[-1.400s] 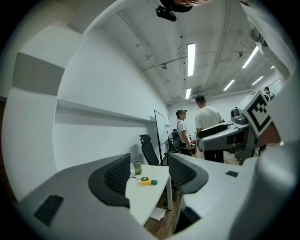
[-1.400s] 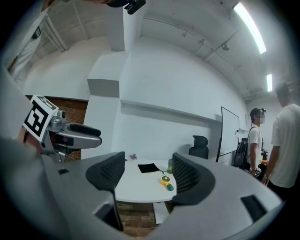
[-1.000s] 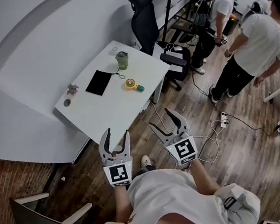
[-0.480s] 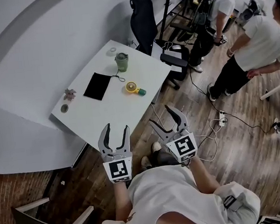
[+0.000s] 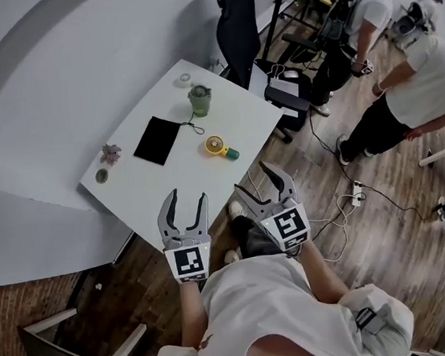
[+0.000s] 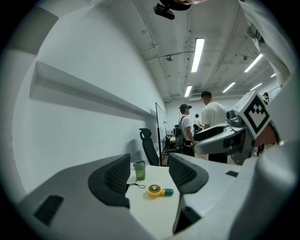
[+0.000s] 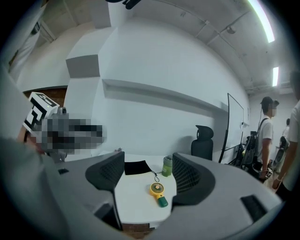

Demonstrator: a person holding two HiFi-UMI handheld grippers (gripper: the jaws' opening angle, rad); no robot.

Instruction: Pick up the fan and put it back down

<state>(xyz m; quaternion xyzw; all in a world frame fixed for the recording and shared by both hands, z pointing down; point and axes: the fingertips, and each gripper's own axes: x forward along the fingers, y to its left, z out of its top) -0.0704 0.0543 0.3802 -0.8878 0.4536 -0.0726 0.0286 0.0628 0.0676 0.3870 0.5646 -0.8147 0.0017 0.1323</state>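
Fan (image 5: 217, 145) lies on its side on the white table (image 5: 164, 189), yellow head toward the wall and green handle toward the table's right edge, well ahead of both grippers.

Nearest, the left gripper (image 5: 186, 200) is held over the table's near edge with its jaws apart and nothing between them. Just to its right, the right gripper (image 5: 253, 180) hangs over the wooden floor (image 5: 387, 235) off the table's near corner. Its jaws have just been opening and are empty. In both gripper views the fan shows far off through the gap between the jaws. Below the grippers, the person's shoes (image 5: 234, 209) stand on the floor by the table's edge.

Only bare tabletop lies between the grippers and the fan. Left of the fan sits a flat black pad (image 5: 157, 139), with a thin cord (image 5: 192, 122) at its far corner. Behind the fan stands a green cup (image 5: 200, 100), apart from it. A small pink thing (image 5: 111, 152) and a small round thing (image 5: 101, 176) sit near the table's left edge.

Past the table stands a black office chair (image 5: 238, 21), and a second seat (image 5: 288, 91) stands at the right corner. Cables and a power strip (image 5: 356, 191) trail over the floor. Two people (image 5: 425, 73) stand at the far right.
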